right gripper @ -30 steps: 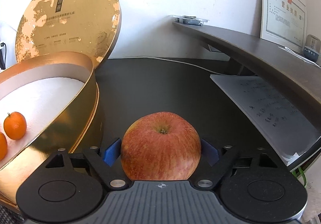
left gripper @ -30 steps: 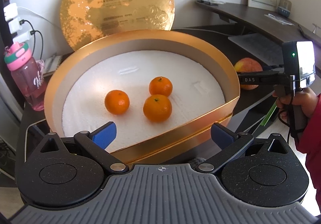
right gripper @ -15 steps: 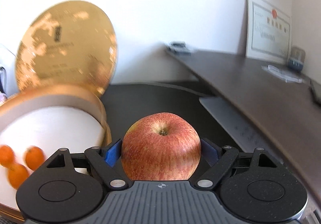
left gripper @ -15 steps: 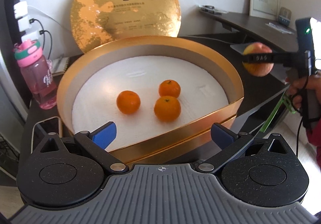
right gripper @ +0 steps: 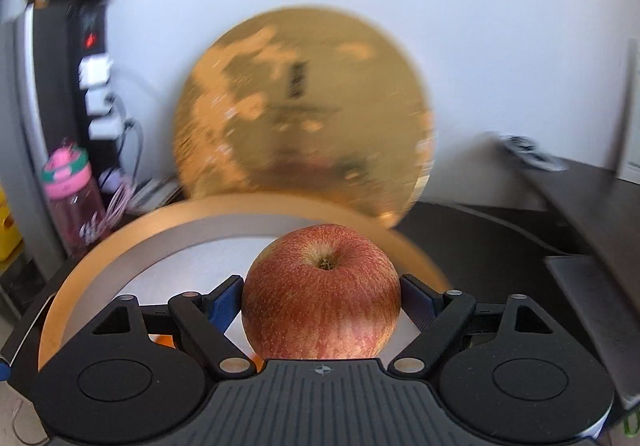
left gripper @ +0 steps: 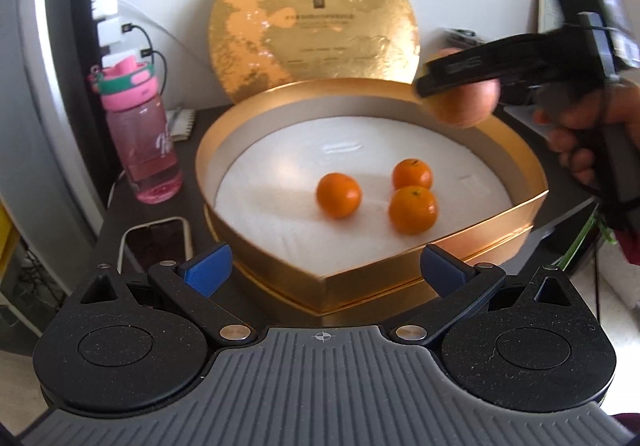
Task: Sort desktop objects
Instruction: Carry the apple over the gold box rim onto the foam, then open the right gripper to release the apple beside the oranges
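The right gripper has its jaws clenched on a red, speckled apple, stem dimple up, with a blue pad pressed to each side. From the left wrist view the apple is held in the air over the far right rim of the round gold gift box, above the box's white padded floor and not touching it — this part is blurred. The person's hand grips the black handle behind it.

Three small orange mandarins lie inside the box on the white lining: one alone toward the middle, two close together just to its right.

The left gripper hangs near the box's front edge with its jaws released and spread wide, nothing between them.

The gold round lid leans upright against the white wall behind the box. On the dark bench to the left stand a pink water bottle with a green-and-pink cap and, nearer, a phone lying flat.
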